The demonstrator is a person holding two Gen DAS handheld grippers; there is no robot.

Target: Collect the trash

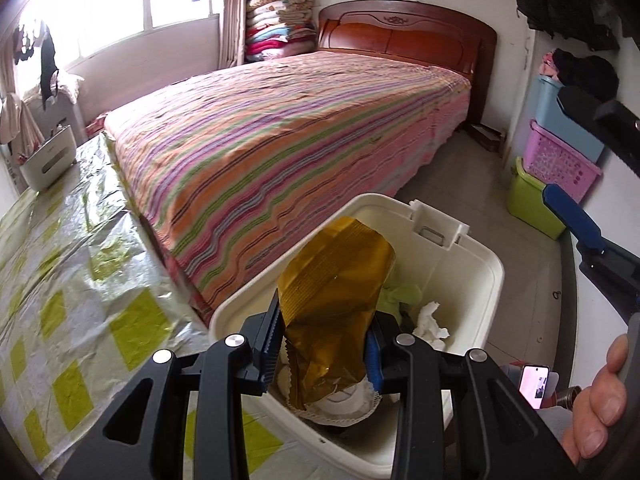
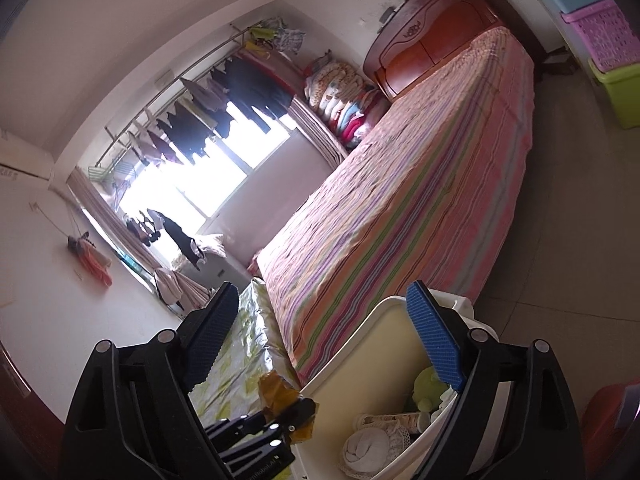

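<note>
left gripper: black two-finger left gripper (image 1: 326, 344) with blue ribbed pads, clenched on a crumpled gold foil snack wrapper (image 1: 334, 300); also seen low in the right wrist view (image 2: 280, 426), wrapper (image 2: 286, 396) sticking up from it
wrapper position: pinched between the pads, upper end standing out past the fingertips, held above the open white plastic trash bin (image 1: 472, 280)
white stuff at wrapper base: scalloped white paper pieces (image 1: 348, 402) just under the wrapper's lower end, right by the left gripper; cannot tell whether they are held too or lying in the bin
right gripper: black two-finger right gripper (image 2: 324, 340), released, pads spread wide with nothing between them; in the left wrist view its fingers (image 1: 576, 216) come in from the right edge, and a hand (image 1: 600, 400) grips its handle
bin: directly ahead of and below both grippers; rim (image 2: 360, 332) crosses behind the right gripper's blue pad (image 2: 436, 340)
bin contents: crumpled white tissue (image 1: 432, 324), pale green soft item (image 1: 404, 294), rolled white cloth (image 2: 368, 446)
left of left gripper: table with a shiny green-and-white checked cover (image 1: 72, 280)
beyond bin: bed with a striped multicolour spread (image 1: 300, 128), wooden headboard (image 1: 404, 34)
right of left gripper: stacked blue, purple and green plastic baskets (image 1: 556, 156) by the wall; lit phone screen (image 1: 534, 386) low, near the hand
</note>
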